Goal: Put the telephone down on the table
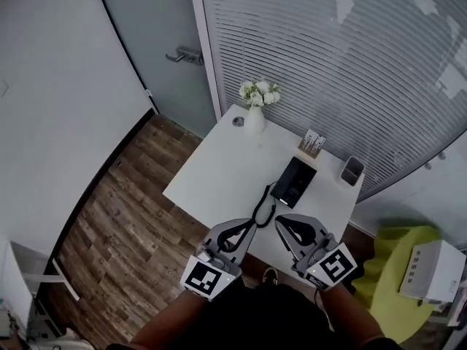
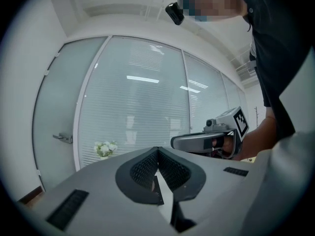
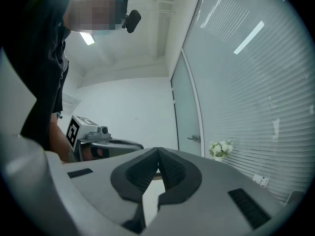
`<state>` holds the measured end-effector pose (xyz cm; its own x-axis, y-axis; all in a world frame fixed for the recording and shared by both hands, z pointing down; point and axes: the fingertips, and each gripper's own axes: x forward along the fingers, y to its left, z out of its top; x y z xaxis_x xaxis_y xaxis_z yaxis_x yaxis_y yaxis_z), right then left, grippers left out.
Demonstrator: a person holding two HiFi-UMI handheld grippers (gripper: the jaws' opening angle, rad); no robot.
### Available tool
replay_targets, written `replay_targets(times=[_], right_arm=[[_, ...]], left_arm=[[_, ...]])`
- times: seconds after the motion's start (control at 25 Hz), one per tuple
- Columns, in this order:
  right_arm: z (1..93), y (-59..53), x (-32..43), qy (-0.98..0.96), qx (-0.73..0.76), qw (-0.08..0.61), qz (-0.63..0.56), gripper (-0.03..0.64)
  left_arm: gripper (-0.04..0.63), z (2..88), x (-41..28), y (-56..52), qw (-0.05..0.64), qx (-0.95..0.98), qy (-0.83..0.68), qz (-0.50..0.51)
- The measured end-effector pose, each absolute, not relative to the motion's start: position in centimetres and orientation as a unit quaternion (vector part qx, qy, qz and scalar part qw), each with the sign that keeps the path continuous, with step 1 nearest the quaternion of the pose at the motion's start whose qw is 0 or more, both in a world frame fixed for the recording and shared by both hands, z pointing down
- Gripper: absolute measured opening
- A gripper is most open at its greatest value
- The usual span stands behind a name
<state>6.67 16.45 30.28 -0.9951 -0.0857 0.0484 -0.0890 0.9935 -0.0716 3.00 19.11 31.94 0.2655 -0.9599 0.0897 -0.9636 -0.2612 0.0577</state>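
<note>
White table, centre of frame, carries the black telephone lying flat right of centre, so the task looks complete. Left gripper and right gripper, lower centre, hover side by side, jaws pressed together on nothing. Flower vase, cup and card stand line the far edge, obstructing nothing.

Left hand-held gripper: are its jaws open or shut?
Shut: the left hand-held gripper shows its jaws touching at the tips, with nothing between them.
</note>
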Motion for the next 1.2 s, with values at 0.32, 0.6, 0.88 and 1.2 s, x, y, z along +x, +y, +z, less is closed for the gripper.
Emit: replay_targets(times=[0.32, 0.6, 0.88, 1.2], right_arm=[[32.2, 11.3, 3.4, -0.983, 0.171, 0.043, 0.057, 0.020], [33.6, 8.6, 4.7, -0.952, 0.297, 0.041, 0.063, 0.020], [35.4, 6.2, 7.5, -0.932, 0.354, 0.055, 0.062, 0.020], [37.4, 3.6, 9.9, -0.932, 0.354, 0.056, 0.057, 0.020]], left_arm=[[0.002, 33.1, -0.4, 12.8, 0.065, 0.866, -0.495, 0.014], [0.002, 35.1, -1.0, 9.2, 0.075, 0.913, -0.399, 0.034], [0.001, 37.0, 0.7, 5.9, 0.088, 0.928, -0.359, 0.054], [0.002, 39.9, 2.6, 3.0, 0.119, 0.919, -0.367, 0.076]])
